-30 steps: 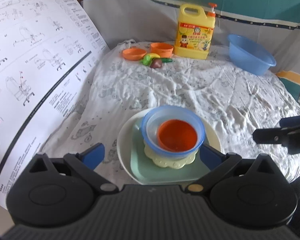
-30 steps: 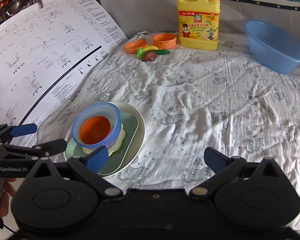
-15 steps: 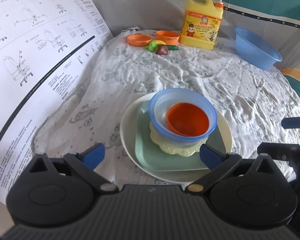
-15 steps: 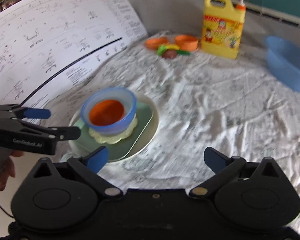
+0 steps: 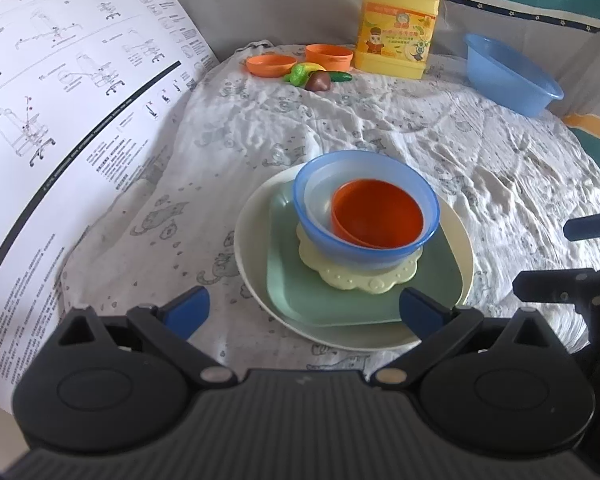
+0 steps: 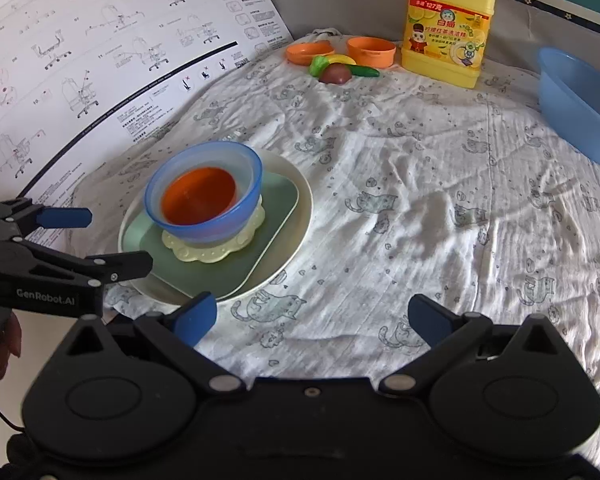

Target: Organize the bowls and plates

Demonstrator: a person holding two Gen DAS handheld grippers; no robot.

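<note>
Left wrist view: a nested stack of dishes sits on the cloth just ahead of the left gripper (image 5: pixel 304 310).

An orange bowl (image 5: pixel 378 219) lies inside a blue bowl (image 5: pixel 328 236), with a clear liner showing between them; the blue bowl rests on a pale yellow scalloped plate (image 5: pixel 360 278), that on a green square plate (image 5: pixel 296 280), and all of it on a round cream plate (image 5: pixel 252 256). The stack stands on the near left part of the printed white cloth (image 5: pixel 440 128). The left gripper's jaws are spread wide and hold nothing, one fingertip either side of the stack's near edge. The right gripper (image 6: pixel 312 318) is likewise wide open and empty, above bare cloth right of the stack. At the far edge stand two small orange dishes (image 5: pixel 328 56), toy vegetables (image 5: pixel 318 78), a yellow detergent jug (image 5: pixel 396 36) and, far right, a blue basin (image 5: pixel 508 74). A large instruction sheet (image 5: pixel 68 112) leans along the left.
</note>
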